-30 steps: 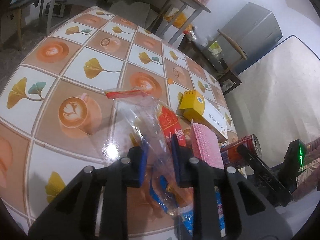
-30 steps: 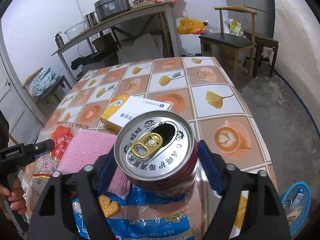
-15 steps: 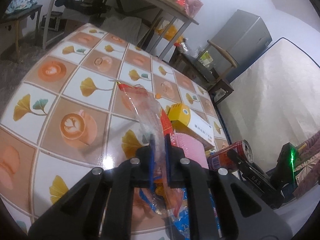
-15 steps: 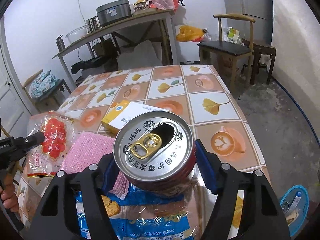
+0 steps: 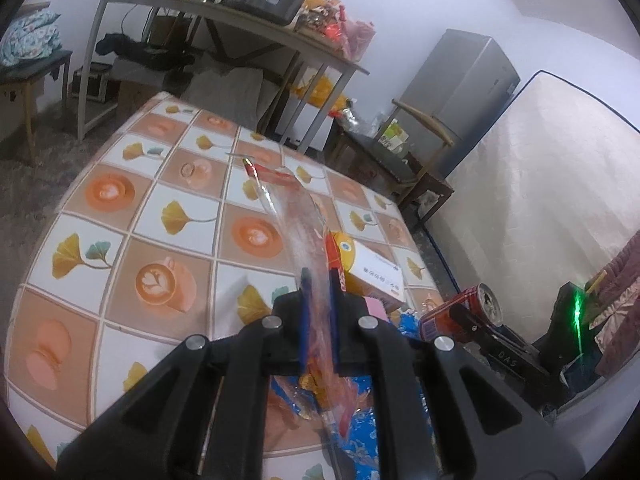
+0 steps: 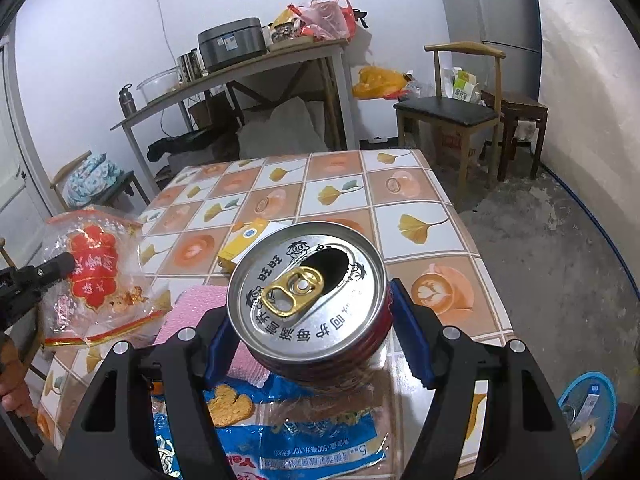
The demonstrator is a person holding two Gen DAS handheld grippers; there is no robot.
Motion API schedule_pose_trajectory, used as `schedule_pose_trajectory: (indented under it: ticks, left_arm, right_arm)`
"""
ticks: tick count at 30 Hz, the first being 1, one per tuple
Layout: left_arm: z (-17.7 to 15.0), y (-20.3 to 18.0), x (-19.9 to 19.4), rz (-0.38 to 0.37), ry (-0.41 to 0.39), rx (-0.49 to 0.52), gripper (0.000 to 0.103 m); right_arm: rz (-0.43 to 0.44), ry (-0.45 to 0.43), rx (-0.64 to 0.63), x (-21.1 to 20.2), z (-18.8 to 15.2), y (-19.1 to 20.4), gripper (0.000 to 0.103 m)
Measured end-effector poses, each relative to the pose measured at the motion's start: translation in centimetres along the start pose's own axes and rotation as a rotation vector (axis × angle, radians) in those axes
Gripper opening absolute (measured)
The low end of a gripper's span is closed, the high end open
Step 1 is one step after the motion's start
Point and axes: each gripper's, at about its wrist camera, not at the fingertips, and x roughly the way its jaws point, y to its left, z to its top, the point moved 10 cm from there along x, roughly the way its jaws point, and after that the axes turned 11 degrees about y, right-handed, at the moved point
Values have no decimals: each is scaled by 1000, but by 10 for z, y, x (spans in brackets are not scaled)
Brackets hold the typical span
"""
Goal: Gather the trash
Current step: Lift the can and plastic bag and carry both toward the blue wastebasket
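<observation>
Grippers both have their hands full. The left gripper has its blue pads nearly together, pinching a clear snack bag with a red label; the bag sticks up edge-on from between the fingers, held off the table. From the right wrist view the same bag shows its red printed panel, hanging at the left side over the table's edge.

The right gripper is spread about as wide as a drink can and clamped on a red can, pull-tab top open and facing the camera, lifted above a blue-and-white plastic wrapper lying on the tiled tablecloth. A pink sponge pad sits just beside the wrapper, and a yellow-and-white box lies behind the can. A blue bin sits on the floor to the right.
</observation>
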Motion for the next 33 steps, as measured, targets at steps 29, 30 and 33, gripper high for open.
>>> schedule_pose_trajectory:
  ticks: [29,30,33]
  left_arm:
    - [-20,-102,-42,-160,-32,157,6]
    - [-23,-107,-42,-165,-25,163,6]
    - [-35,-127,-38,-187,2,195,6]
  right_arm:
    - [13,-88,45,-88,-25,-20,67]
    - [13,-90,52,-93,-28,-24,67]
    - [10,-96,68,-104,-36,-31,67]
